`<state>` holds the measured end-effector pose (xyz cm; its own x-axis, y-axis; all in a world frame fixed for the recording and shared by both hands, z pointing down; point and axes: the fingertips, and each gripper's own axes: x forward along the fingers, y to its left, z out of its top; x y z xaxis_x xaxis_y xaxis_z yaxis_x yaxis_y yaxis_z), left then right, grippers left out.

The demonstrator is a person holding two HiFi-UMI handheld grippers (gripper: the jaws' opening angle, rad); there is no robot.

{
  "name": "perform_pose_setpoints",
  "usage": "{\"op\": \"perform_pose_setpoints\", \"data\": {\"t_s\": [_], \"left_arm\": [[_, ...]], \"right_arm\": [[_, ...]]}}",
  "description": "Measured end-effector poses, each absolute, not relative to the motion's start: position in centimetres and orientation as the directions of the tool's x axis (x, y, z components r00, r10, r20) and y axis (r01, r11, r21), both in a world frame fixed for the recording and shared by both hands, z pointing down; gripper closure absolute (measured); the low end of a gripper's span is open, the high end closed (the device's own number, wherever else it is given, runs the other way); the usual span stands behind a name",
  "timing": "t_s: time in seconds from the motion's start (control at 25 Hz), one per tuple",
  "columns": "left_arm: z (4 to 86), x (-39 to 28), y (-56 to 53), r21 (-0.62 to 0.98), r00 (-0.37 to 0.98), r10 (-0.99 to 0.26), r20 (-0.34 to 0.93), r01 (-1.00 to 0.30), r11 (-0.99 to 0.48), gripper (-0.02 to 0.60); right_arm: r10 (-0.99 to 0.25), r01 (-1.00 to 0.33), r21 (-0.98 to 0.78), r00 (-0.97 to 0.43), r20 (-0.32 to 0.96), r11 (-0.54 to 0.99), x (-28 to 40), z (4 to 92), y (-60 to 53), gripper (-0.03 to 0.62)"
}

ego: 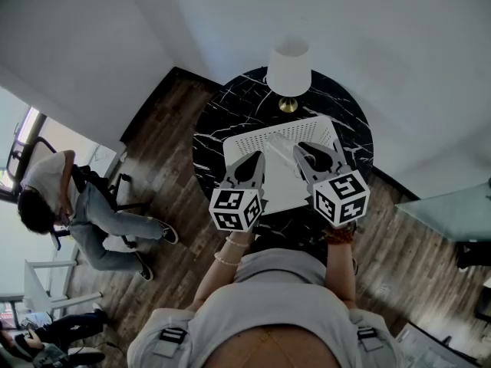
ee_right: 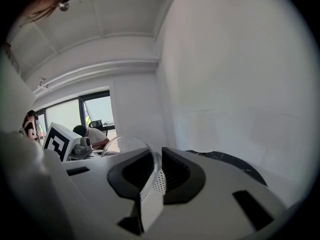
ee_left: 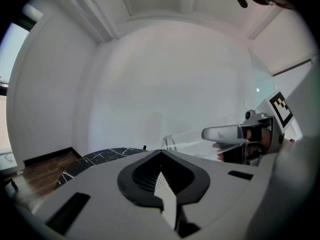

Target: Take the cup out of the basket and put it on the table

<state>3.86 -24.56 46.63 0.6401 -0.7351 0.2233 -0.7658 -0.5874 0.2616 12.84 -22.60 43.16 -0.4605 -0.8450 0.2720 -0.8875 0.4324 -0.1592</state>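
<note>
A clear cup [ego: 281, 149] hangs tilted just above the white perforated basket [ego: 247, 142] on the round black marble table [ego: 211, 129]. My right gripper [ego: 306, 153] is shut on the cup's rim [ee_right: 150, 160], with the glass wall pinched between its jaws. The left gripper [ego: 255, 162] hovers over the basket's left half, shut with nothing in it. In the left gripper view the cup [ee_left: 169, 143] shows beyond the jaw tips, with the right gripper [ee_left: 206, 133] on it.
A white-shaded lamp with a brass base [ego: 288, 71] stands at the table's far edge behind the basket. Dark wood floor surrounds the table. A person sits on a chair [ego: 73, 205] at the left. A glass-topped surface [ego: 453, 209] is at the right.
</note>
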Motion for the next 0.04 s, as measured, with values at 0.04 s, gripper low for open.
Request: {"op": "perform_pose_setpoints", "data": {"t_s": [0.04], "left_arm": [[46.67,3.86,-24.6,0.263,0.64,-0.735,0.223,-0.766,-0.587,0.575]], "right_arm": [[-0.844,-0.887,-0.159,-0.461,0.273,0.433,12.84,43.22,-22.63,0.543]]}}
